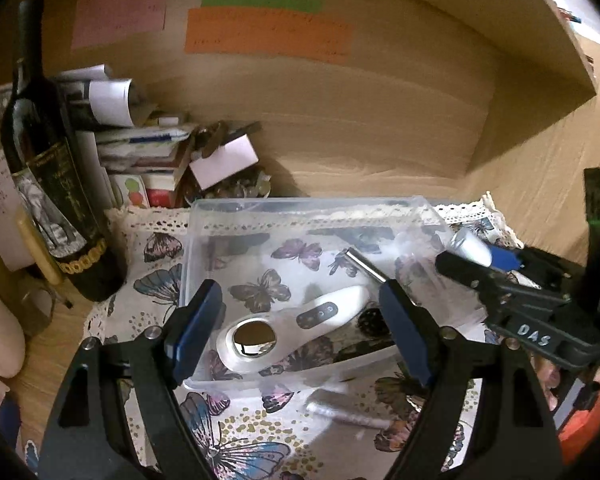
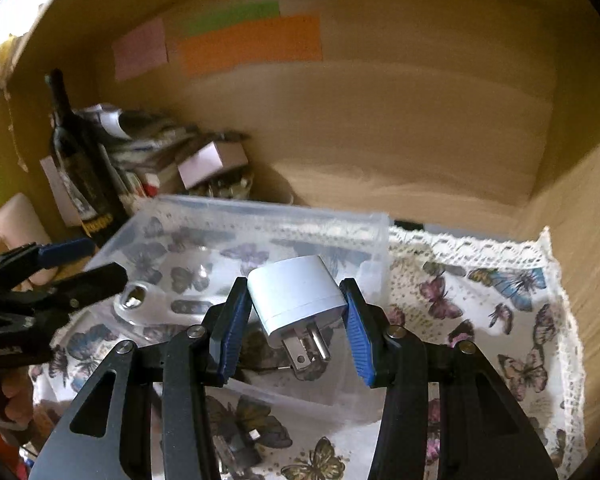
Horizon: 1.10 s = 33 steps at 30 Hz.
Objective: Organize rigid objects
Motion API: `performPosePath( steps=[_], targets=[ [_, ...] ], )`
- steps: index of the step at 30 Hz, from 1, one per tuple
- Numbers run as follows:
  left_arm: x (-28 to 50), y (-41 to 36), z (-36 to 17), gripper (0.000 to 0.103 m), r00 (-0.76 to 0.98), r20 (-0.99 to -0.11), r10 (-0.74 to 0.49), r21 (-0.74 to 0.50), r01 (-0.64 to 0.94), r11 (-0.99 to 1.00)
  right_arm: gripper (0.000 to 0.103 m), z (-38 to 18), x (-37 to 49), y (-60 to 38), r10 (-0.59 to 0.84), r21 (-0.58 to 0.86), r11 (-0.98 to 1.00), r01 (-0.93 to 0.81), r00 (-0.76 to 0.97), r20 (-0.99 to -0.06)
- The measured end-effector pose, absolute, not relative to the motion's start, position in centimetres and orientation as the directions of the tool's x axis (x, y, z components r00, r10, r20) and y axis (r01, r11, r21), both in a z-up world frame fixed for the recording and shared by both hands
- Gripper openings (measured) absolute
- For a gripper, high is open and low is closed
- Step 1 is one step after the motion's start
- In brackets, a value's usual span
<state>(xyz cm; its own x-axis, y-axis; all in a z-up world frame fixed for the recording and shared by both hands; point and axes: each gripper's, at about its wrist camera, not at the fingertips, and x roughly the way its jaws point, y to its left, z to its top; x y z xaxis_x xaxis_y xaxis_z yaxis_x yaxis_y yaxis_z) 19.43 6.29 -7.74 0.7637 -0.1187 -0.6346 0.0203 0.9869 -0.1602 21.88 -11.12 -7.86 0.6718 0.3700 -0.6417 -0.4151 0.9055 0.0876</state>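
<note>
A clear plastic bin [image 1: 236, 216] stands on a butterfly-print cloth [image 1: 236, 440]. Inside it lies a white handheld device [image 1: 296, 326] with a round metal head and dark buttons, and a small metal cylinder [image 1: 366, 266]. My left gripper [image 1: 300, 328] is open and empty, its fingers straddling the bin's near wall above the device. My right gripper [image 2: 296, 306] is shut on a white plug adapter [image 2: 296, 294] with metal prongs, held over the bin's [image 2: 260, 216] near right corner. The right gripper also shows in the left wrist view [image 1: 480, 260] at the bin's right edge.
A dark wine bottle [image 1: 48, 184] stands left of the bin, with stacked boxes and papers [image 1: 148, 148] behind it. Wooden shelf walls [image 1: 360, 120] close the back and right. A silvery stick [image 1: 348, 416] lies on the cloth before the bin. Open cloth [image 2: 480, 312] lies right of the bin.
</note>
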Motion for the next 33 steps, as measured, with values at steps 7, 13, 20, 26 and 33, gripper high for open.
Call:
performPosePath(
  steps=[7,13,20,26,33],
  targets=[
    [18.5,6.2,-7.9,0.082,0.747,-0.648,-0.148,-0.173,0.045,0.984,0.042,-8.9,22.1,-10.6,0.367,0.081,0.900,-0.429,0.643,-0.672],
    [16.0,4.2,-8.3,0.085,0.729,-0.661,-0.179,-0.134,0.120,0.984,0.042,-8.4,21.8,-10.8,0.371,0.078,0.897,-0.435,0.646,-0.667],
    [15.2,2.7,-10.8,0.090,0.655,-0.725,-0.216,-0.141,0.165,0.976,0.047,-6.7,19.7,-12.2,0.384,0.076,0.896,-0.437,0.677,-0.627],
    [16.6,0.4,-13.7,0.093,0.548,-0.800,-0.242,-0.128,0.238,0.963,0.047,-6.6,17.4,-13.7,0.372,0.062,0.900,-0.432,0.683,-0.629],
    [18.3,-0.5,-15.7,0.088,0.500,-0.835,-0.229,-0.117,0.246,0.962,0.048,-9.0,15.5,-15.1,0.355,0.073,0.901,-0.428,0.629,-0.691]
  ],
)
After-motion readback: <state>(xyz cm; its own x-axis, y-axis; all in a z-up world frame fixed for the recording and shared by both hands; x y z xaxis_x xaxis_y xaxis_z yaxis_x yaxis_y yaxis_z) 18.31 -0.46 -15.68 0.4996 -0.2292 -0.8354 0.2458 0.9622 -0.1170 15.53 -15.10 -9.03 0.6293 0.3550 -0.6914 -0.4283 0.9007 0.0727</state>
